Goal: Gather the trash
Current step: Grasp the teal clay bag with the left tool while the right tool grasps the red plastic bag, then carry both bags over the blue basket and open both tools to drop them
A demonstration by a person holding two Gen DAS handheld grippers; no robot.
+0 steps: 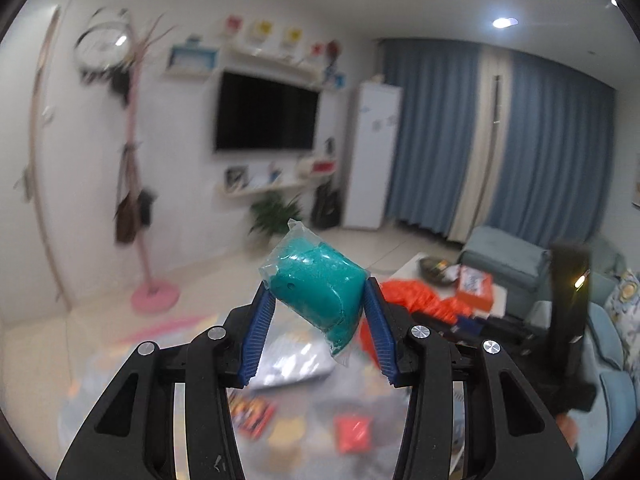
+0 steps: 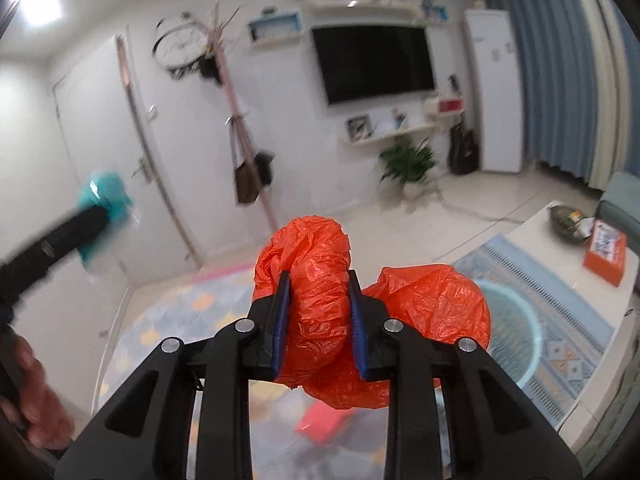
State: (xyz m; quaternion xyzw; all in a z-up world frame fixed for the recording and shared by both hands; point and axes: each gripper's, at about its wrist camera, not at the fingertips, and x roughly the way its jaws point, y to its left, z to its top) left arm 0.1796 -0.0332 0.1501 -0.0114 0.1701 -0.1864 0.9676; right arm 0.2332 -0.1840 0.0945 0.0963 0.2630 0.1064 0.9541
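Left gripper [image 1: 318, 292] is up in the air, its blue pads [image 1: 258, 334] pinching a teal lump in clear wrap [image 1: 318, 290]. On the other side, the right gripper [image 2: 318, 280] clamps a crumpled orange plastic bag [image 2: 320, 308] above the light-blue basket [image 2: 516, 332] on the patterned rug [image 2: 560, 320].

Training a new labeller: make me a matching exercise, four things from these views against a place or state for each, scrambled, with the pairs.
Things
1. teal packet
2. orange plastic bag
3. light blue basket
4. orange box

Places or states
A. on the white table
B. clamped in the right gripper
C. on the rug, beside the bag
D. clamped in the left gripper

Pairs: 1-D, 2-B, 3-C, 4-A
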